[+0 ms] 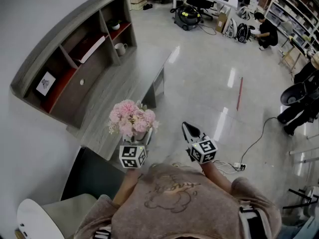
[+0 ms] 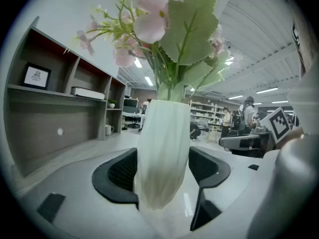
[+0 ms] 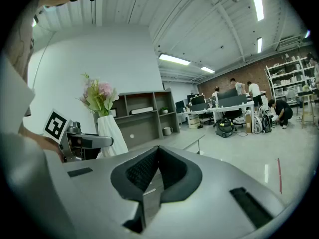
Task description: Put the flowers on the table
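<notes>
A bunch of pink flowers (image 1: 132,118) with green leaves stands in a white ribbed vase (image 2: 164,153). My left gripper (image 2: 164,176) is shut on the vase, one black jaw against each side, and holds it upright. In the head view the flowers hang over the near end of the grey table (image 1: 112,91), with the left gripper (image 1: 135,146) just below them. My right gripper (image 1: 188,129) is to the right, off the table's edge, shut on nothing. The right gripper view shows its jaws (image 3: 148,185) meeting, with the vase (image 3: 109,133) off to the left.
A grey shelf unit (image 1: 75,54) runs along the table's back, with a white mug (image 1: 120,48) and a framed picture (image 1: 46,83). A white chair (image 1: 37,218) is at the lower left. Polished floor lies to the right, with a cable and power strip (image 1: 238,166). People and desks are far back.
</notes>
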The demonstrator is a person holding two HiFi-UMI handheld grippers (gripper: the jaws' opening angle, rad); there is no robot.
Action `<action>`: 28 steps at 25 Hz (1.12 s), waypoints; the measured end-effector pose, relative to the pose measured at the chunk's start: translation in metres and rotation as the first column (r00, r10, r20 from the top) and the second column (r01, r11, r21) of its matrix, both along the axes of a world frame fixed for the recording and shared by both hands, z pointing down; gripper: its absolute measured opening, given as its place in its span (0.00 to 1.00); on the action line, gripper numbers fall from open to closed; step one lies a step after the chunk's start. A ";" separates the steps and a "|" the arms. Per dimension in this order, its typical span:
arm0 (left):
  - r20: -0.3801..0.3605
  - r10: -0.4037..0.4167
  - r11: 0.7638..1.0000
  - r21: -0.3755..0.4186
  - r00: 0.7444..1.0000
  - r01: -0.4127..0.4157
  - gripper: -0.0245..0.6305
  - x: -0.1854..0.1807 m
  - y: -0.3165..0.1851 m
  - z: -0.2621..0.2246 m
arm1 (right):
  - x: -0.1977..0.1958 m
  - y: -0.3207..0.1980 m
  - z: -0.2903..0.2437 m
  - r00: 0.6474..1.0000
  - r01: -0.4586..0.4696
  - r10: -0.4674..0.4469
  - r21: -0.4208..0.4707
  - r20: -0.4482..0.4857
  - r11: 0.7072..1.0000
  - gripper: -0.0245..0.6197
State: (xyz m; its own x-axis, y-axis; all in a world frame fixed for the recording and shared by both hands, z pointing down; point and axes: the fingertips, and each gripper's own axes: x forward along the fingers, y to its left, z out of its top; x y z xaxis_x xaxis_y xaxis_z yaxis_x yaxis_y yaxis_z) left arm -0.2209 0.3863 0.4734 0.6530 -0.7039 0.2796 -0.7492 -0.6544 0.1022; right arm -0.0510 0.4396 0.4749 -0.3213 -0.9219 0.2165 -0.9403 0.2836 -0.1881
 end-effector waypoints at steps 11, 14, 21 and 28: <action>-0.003 0.033 0.999 0.001 0.999 -0.033 0.55 -0.016 -0.013 -0.001 | -0.019 -0.018 -0.007 1.000 -0.017 0.017 0.023 0.018 1.000 0.04; -0.006 0.045 0.999 0.006 0.999 -0.045 0.54 -0.024 -0.017 0.000 | -0.026 -0.024 -0.007 0.999 -0.036 0.036 0.031 0.015 0.999 0.04; -0.022 0.094 0.994 0.053 0.995 -0.092 0.54 -0.040 -0.036 0.002 | -0.043 -0.038 -0.005 0.997 -0.079 0.079 0.059 0.005 0.995 0.04; 0.002 0.117 0.992 0.056 0.993 -0.117 0.53 -0.048 -0.058 0.014 | -0.054 -0.052 0.007 0.994 -0.104 0.104 0.041 0.013 0.994 0.04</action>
State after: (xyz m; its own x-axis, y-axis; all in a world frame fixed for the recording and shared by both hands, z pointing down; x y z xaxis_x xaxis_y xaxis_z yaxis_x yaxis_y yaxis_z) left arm -0.2688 0.3284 0.4877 0.7321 -0.6370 0.2415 -0.6670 -0.7423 0.0639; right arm -0.1053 0.3872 0.4821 -0.2251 -0.9585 0.1749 -0.9632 0.1919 -0.1881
